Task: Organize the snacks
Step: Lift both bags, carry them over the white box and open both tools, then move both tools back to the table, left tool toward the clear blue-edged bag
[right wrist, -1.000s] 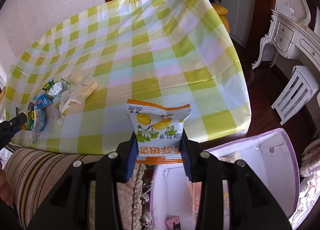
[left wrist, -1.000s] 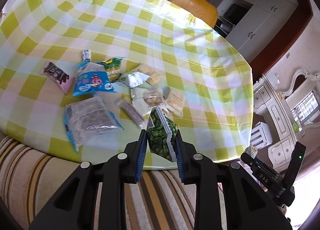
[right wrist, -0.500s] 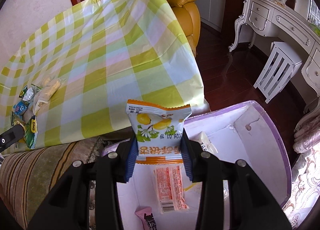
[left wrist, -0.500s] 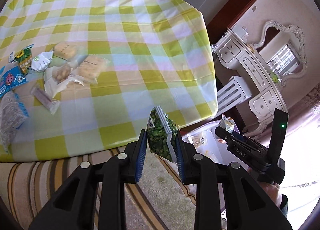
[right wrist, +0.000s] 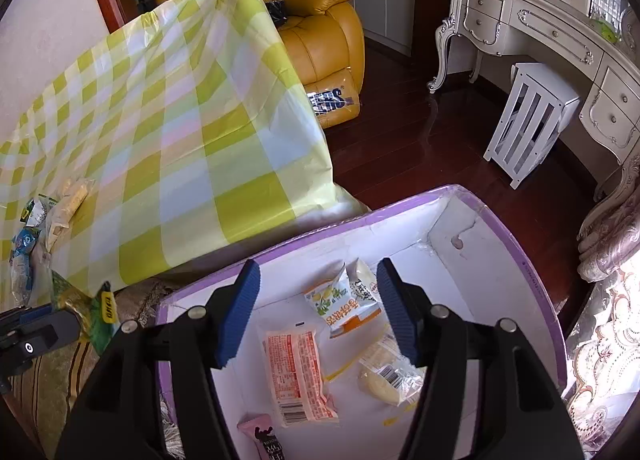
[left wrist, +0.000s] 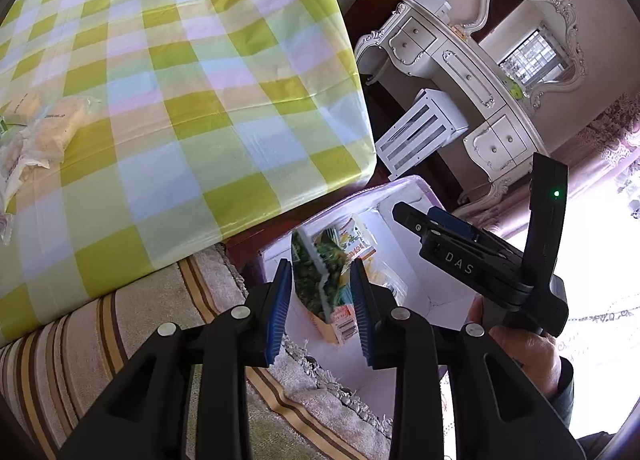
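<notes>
Tongs on the left [left wrist: 322,296] pinch a green snack bag [left wrist: 316,280] over the purple box [right wrist: 532,260]. Right tongs [right wrist: 318,308] are wide, holding nothing. Let go low, so it lands beside the lemon bag [right wrist: 334,300].

a checked table [right wrist: 168,148] is carrying snack packets [right wrist: 60,212] along its left edge, well apart from the box [right wrist: 520,260].

Looks like someone's living room: yellow leather armchair [right wrist: 320,40], ornate white dresser [right wrist: 560,48] with mirror [left wrist: 532,44], checkered tablecloth [right wrist: 180,148], dark wood floor [right wrist: 420,148].
</notes>
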The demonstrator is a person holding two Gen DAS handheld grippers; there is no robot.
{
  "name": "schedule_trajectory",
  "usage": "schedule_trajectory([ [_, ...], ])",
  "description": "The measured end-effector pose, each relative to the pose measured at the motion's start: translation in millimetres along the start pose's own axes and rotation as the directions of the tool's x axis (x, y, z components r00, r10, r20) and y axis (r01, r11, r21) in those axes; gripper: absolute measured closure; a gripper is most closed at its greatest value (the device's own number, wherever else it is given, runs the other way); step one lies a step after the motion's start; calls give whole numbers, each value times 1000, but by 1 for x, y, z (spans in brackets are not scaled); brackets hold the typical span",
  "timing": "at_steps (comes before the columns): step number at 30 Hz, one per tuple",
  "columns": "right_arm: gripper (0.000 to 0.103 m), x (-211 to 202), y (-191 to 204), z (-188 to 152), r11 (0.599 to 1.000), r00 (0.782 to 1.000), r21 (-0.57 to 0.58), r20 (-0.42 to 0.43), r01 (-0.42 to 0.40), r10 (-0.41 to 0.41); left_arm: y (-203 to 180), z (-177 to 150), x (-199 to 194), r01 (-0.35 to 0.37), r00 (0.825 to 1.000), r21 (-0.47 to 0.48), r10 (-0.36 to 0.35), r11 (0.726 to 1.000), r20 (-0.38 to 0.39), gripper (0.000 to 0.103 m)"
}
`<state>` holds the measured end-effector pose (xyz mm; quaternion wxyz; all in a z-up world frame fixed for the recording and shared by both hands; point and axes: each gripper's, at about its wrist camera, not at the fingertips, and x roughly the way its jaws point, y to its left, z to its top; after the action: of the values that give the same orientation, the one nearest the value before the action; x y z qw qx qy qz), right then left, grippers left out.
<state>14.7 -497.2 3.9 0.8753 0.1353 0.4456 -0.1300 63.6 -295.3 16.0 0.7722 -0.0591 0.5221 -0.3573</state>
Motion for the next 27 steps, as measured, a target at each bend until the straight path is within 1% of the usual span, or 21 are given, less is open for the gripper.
schedule_trajectory([
  [1,38,0,0,0,1000,1000,2,1,0,0,1,0,0,-2,1000,-2,2,1000,1,60],
  [3,37,0,0,0,1000,1000,2,2,-1,1,4,-1,-2,-4,1000,-17,4,1000,9,56],
  [6,35,0,4,1,1000,1000,-9,4,5,-5,8,-1,-4,-7,1000,-32,7,999,13,56],
  [9,31,-1,10,3,1000,1000,-24,6,14,-14,8,-1,-7,-14,1000,-28,14,1000,20,56],
  [14,30,-4,22,5,999,1000,-40,7,-12,13,10,-1,-15,-34,999,-23,35,999,42,56],
  [17,27,-6,29,6,999,999,-41,4,-33,33,17,0,-25,-54,996,-34,56,998,73,56],
  [24,26,-10,60,10,995,998,-82,-3,-65,65,52,0,-58,-118,977,-109,135,987,163,55],
  [27,26,-11,76,11,991,997,-110,-9,-79,78,72,-3,-73,-128,969,-162,158,978,190,55],
])
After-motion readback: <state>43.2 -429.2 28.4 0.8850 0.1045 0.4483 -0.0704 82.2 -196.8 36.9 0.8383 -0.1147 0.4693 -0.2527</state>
